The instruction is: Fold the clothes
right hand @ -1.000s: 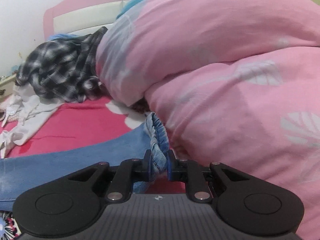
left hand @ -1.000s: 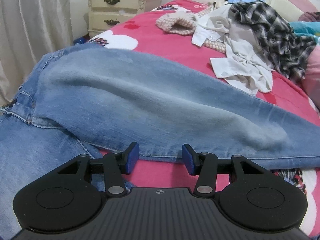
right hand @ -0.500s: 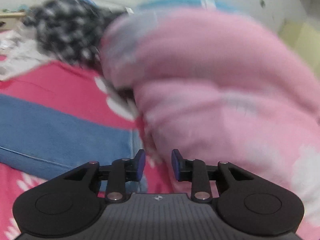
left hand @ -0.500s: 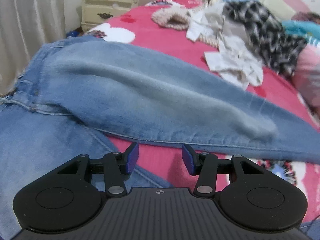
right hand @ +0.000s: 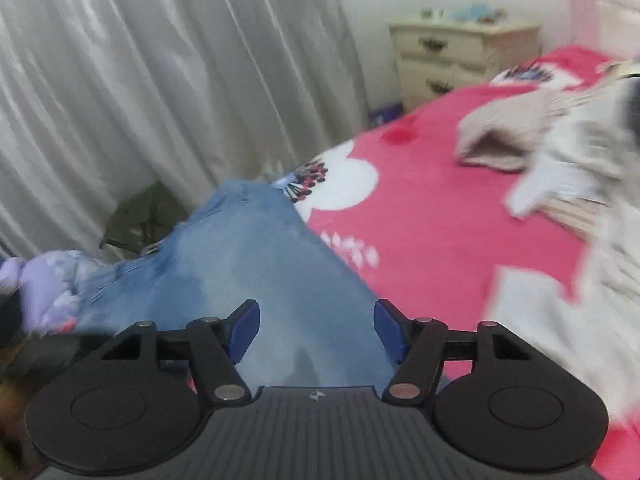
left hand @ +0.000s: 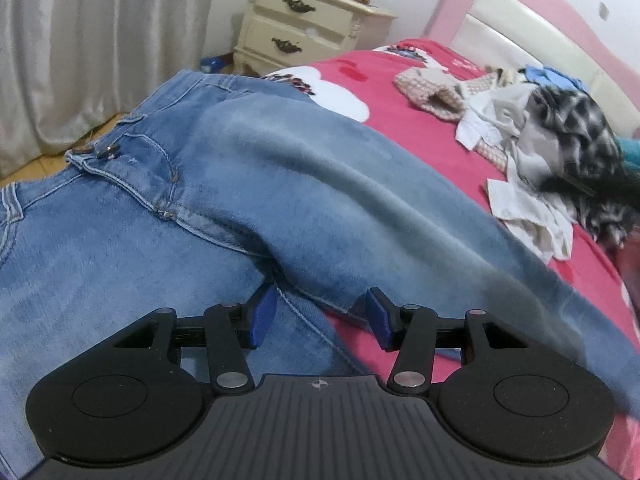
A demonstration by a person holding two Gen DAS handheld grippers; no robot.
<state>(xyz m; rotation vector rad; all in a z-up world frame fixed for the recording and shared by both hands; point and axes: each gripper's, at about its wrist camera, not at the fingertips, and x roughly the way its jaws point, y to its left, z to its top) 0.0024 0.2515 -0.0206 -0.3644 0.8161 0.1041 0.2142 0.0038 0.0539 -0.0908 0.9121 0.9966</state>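
A bedroom in a home

A bed (left hand: 420,136) with a red patterned sheet and a pink headboard (left hand: 532,20) is seen, a cream nightstand (left hand: 304,28) is set beside it, pale curtains (right hand: 160,80) are hung, and clothes (left hand: 552,136) are heaped on the bed.

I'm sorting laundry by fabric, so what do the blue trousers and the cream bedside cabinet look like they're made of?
The blue trousers: faded denim, matte, judging by the contrast seams, the rivets and the metal button at the waist. The cream bedside cabinet: probably painted wood, with a smooth satin finish, carved edges and dark metal-looking drawer pulls.
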